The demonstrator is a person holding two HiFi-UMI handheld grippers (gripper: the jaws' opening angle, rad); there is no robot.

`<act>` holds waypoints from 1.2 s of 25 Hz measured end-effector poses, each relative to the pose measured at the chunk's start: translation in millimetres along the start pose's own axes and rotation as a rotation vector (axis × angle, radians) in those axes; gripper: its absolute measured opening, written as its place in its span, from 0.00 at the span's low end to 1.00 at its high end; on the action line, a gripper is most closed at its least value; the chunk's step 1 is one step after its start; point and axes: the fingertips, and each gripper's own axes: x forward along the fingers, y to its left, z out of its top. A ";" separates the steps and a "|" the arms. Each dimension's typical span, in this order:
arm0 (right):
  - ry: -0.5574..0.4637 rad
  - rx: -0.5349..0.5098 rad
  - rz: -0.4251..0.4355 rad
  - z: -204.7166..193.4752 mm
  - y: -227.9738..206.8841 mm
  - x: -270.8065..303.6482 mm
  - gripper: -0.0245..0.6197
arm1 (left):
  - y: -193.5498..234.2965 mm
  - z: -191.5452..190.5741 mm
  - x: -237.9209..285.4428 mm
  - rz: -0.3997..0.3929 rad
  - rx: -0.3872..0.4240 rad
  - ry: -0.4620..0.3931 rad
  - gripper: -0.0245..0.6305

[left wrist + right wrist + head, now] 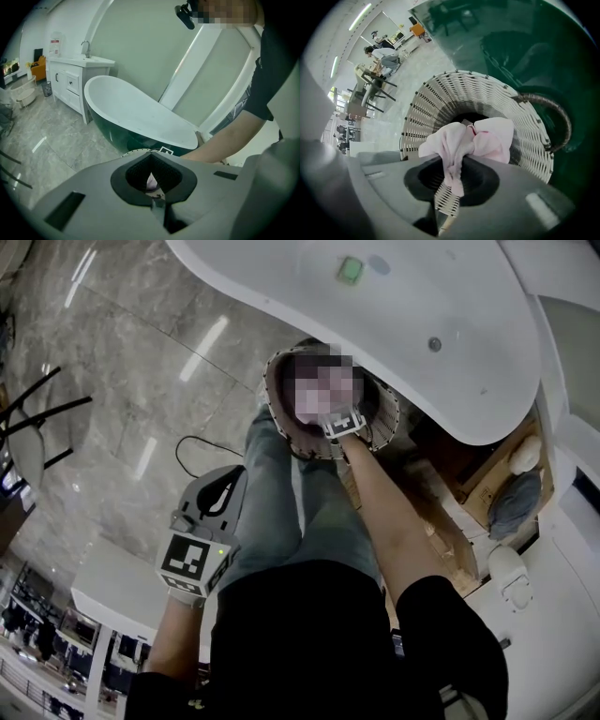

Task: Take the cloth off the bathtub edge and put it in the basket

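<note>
A pale pink cloth (468,140) is pinched between the jaws of my right gripper (461,157), bunched up and hanging over the mouth of the white wicker basket (440,103). The basket (389,413) stands on the floor against the bathtub (375,324), which is white inside and dark green outside (511,56). In the head view my right gripper (342,423) reaches into the basket, and its jaws are hidden there. My left gripper (225,486) hangs lower left by the person's leg, shut and holding nothing (150,153).
A black cable (192,451) loops on the marble floor left of the basket. A dark chair (37,418) stands at far left. A wooden shelf (497,484) sits right of the tub. A white vanity with a tap (70,79) stands beyond the tub's far end.
</note>
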 end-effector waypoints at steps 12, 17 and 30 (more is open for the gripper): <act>0.006 0.107 -0.036 24.7 -22.7 16.4 0.29 | 32.0 -11.8 26.3 -0.023 -0.020 0.071 0.04; -0.008 0.087 -0.066 25.1 -28.1 10.0 0.29 | 30.6 -12.5 30.3 -0.042 -0.008 0.073 0.04; -0.004 0.105 -0.050 4.4 -6.0 -29.4 0.29 | 6.5 5.8 20.0 -0.069 0.039 0.035 0.04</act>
